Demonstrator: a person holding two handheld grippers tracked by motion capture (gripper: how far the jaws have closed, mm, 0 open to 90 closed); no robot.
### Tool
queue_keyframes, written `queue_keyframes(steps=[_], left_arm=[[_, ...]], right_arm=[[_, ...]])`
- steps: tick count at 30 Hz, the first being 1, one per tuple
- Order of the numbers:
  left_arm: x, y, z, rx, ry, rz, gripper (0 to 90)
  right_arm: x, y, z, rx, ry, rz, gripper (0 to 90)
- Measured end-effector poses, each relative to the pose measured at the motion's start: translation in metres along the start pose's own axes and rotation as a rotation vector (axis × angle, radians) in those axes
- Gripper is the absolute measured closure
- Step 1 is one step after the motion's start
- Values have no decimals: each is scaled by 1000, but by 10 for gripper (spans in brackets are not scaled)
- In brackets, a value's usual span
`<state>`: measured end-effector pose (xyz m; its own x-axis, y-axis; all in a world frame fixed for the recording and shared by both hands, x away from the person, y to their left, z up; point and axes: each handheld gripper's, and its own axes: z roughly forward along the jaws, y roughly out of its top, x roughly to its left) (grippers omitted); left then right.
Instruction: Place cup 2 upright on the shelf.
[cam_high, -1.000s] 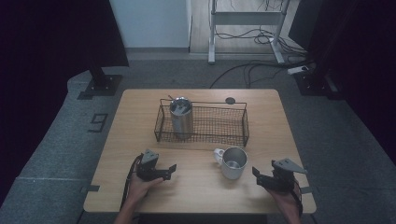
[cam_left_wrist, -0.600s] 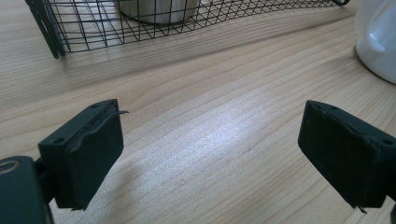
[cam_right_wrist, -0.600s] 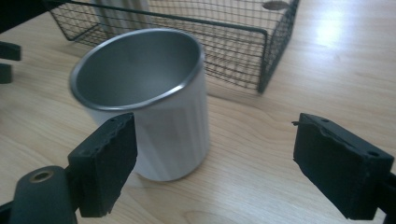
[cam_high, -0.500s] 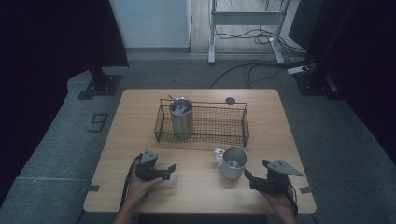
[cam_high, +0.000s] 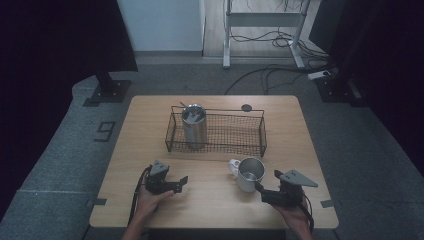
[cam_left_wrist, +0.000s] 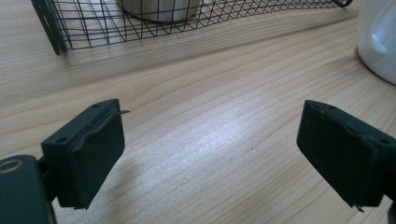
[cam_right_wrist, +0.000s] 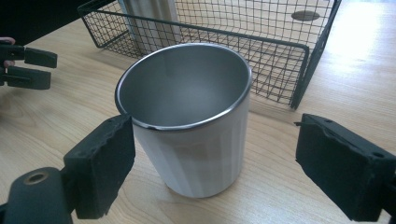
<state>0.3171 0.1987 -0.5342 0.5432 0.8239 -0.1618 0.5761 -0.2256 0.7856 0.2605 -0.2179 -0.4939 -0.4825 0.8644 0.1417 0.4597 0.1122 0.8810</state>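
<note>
On my wooden desk (cam_high: 150, 130), the white steel-lined mug (cam_high: 249, 174) stands before the black wire basket (cam_high: 225, 134); a steel tumbler (cam_high: 194, 125) stands inside its left end.

On the table (cam_high: 150, 130), the right tool (cam_high: 260, 187) seems just beside the mug (cam_high: 249, 174).

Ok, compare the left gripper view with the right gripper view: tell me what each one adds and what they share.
Left gripper view alone: a white handle on the white metal mug at its edge. Right gripper view alone: that mug's steel inside, between the open right gripper, the left gripper farther off, and a dark round disc beyond the basket. Shared: the black wire basket, the steel tumbler in it, the wooden table.
</note>
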Motion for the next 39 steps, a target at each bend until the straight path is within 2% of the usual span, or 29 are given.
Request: queue_keyframes(steps=[10, 21, 24, 31, 39], left_arm=[[3, 0, -1, -3, -5, -10, 82], [2, -1, 0, 5, -13, -10, 81], [2, -1, -1, 2, -2, -19, 81], [4, -1, -3, -3, -2, -25, 81], [5, -1, -4, -5, -3, -28, 81]], right_arm=[[7, 3, 18, 38, 15, -23, 70], [13, 8, 32, 51, 28, -47, 29], [15, 9, 35, 56, 30, -55, 21], [19, 15, 48, 60, 8, -76, 4], [20, 13, 68, 103, -14, -94, 14]])
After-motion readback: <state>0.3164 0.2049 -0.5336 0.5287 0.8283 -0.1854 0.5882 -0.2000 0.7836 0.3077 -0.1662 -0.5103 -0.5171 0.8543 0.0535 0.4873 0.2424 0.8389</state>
